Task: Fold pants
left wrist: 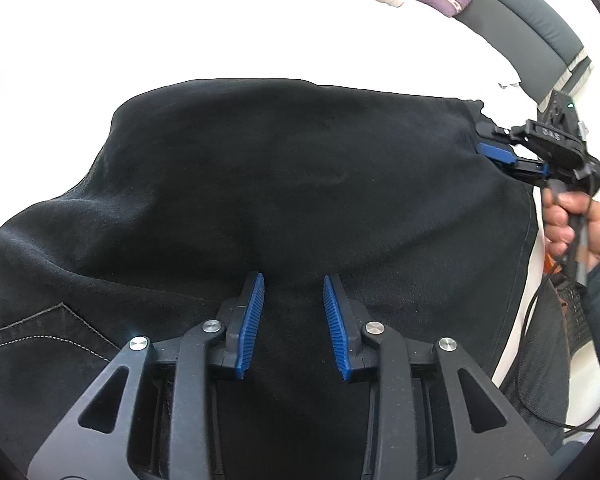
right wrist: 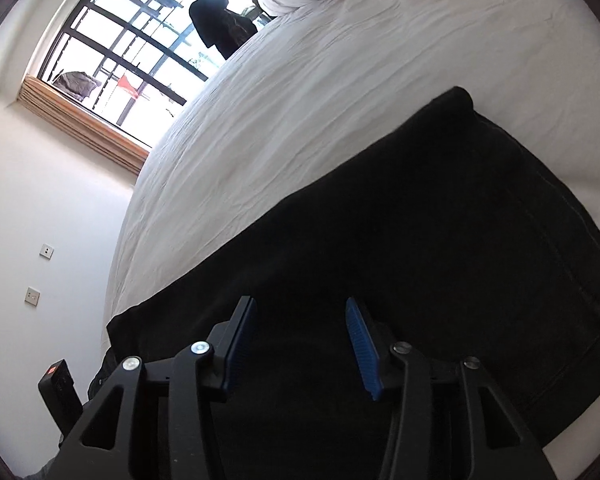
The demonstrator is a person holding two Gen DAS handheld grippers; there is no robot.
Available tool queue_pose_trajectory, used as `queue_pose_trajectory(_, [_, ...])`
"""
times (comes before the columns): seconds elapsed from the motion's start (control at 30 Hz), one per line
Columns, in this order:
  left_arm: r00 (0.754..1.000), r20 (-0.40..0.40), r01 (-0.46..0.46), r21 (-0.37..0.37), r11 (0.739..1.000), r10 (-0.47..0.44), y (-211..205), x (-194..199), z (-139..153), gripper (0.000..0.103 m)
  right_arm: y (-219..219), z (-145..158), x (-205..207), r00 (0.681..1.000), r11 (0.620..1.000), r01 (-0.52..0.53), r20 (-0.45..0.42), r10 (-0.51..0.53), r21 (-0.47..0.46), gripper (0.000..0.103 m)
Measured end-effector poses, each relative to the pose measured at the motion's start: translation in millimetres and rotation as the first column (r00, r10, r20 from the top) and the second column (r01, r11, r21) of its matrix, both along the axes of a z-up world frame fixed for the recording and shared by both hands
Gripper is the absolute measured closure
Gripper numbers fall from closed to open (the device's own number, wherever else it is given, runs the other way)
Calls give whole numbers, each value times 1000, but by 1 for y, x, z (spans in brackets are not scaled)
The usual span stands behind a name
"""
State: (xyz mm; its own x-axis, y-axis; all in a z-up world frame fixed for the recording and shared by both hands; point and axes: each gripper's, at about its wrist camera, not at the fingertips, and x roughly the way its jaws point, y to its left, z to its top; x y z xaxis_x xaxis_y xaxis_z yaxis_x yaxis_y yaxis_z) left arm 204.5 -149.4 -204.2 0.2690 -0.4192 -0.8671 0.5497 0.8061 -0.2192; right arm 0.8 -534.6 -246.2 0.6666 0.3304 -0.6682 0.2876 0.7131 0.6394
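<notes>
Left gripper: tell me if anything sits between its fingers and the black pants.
Nothing visible does. The left gripper hangs right over the pants, jaws apart, with only dark cloth beneath and between them. The right gripper is off at the far edge of the cloth.

The black pants (left wrist: 280,184) ran past the left and bottom edges of my left wrist view. From there, I could not tell if the right hand-held gripper (left wrist: 496,148) pinched the cloth, because its fingertips disappeared against the dark fabric.
</notes>
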Motion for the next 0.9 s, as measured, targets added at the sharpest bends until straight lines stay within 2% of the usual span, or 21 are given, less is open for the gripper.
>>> queue_pose_trajectory(0.07, [1000,-4,-4,-9,1000,4,3,1,1,73,-20,-4,3,995,995,95,19,-95,36,54])
queue_pose_trajectory(0.17, [1000,1,-9,-19,1000,9,7,2,3,73,-47,8,5,960,958,271,-46,-276,-88,53])
queue_pose_trajectory(0.2, [1000,2,-14,-27,1000,14,9,1,3,73,-48,17,6,949,947,301,-65,-309,-112,51])
queue_pose_trajectory(0.23, [1000,-2,-25,-39,999,25,12,0,4,73,-44,26,8,955,953,287,-45,-292,-95,51])
queue_pose_trajectory(0.3, [999,-11,-54,-70,996,53,23,-3,10,73,-10,48,19,990,990,135,38,-134,-29,51])
queue_pose_trajectory(0.33, [998,-7,-64,-89,994,64,31,-6,15,73,17,57,28,998,1000,26,63,-25,-18,51])
queue_pose_trajectory(0.37, [997,1,-74,-99,992,74,38,-9,17,73,49,63,39,992,995,-98,80,99,-6,51])
queue_pose_trajectory(0.43, [996,5,-93,-91,992,94,51,-14,18,73,119,65,59,940,943,-330,108,325,41,51])
queue_pose_trajectory(0.5, [993,-3,-122,-92,988,122,67,-16,19,73,185,60,78,859,860,-507,123,497,66,51])
queue_pose_trajectory(0.6, [988,-13,-158,-110,981,157,88,-15,19,73,261,36,107,761,754,-648,77,644,107,51])
queue_pose_trajectory(0.67, [985,-13,-171,-109,979,171,98,-13,19,73,289,14,129,739,733,-669,8,674,123,51])
queue_pose_trajectory(0.73, [983,-13,-185,-117,976,185,106,-11,19,73,294,7,149,751,746,-658,10,661,102,52])
queue_pose_trajectory(0.77, [981,-13,-193,-123,973,193,111,-10,19,73,288,7,159,771,764,-635,19,637,115,58])
queue_pose_trajectory(0.8, [980,-15,-199,-130,971,199,115,-8,18,73,279,8,163,801,795,-596,19,598,109,65])
queue_pose_trajectory(0.83, [979,-20,-205,-137,969,204,118,-6,18,73,267,11,171,836,833,-548,10,549,82,68])
queue_pose_trajectory(0.9, [977,-24,-212,-146,966,211,123,-7,15,73,238,16,182,905,905,-425,-27,425,11,67])
